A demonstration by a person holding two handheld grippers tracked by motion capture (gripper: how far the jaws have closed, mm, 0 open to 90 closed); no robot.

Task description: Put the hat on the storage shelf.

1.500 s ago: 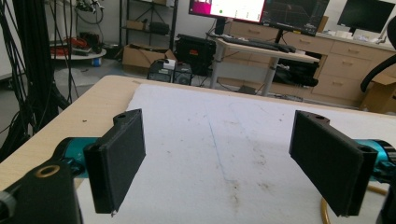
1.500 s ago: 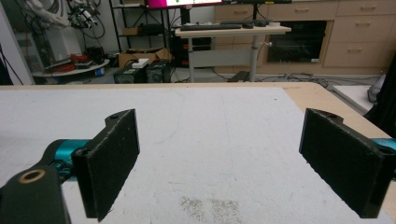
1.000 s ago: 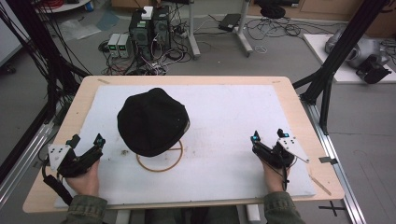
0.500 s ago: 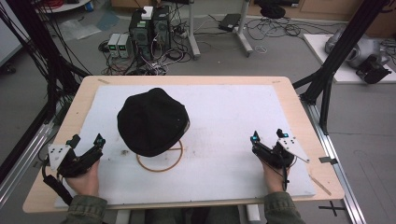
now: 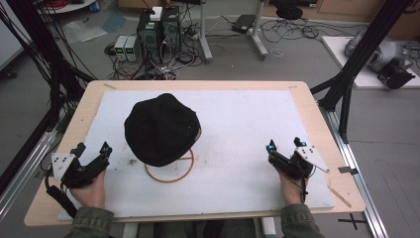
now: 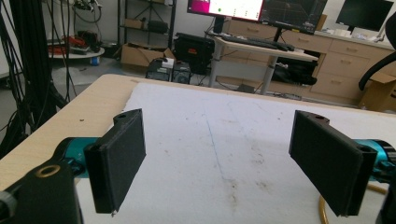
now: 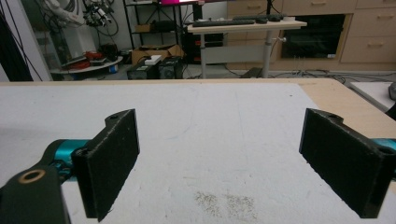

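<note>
While between both, black hat nearer left hand-held gripper (jaws spread, empty).

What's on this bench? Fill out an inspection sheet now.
Surface: white mat on wooden table, faint stains.
Job's things: black hat on a stand with a wooden ring base.
Clutter: nothing seen.
Grippers: left gripper and right gripper both open, holding nothing, resting on the mat near its front corners.
Cables: tangle on the floor beyond the table.
Surroundings: computer towers, black frame posts.
</note>
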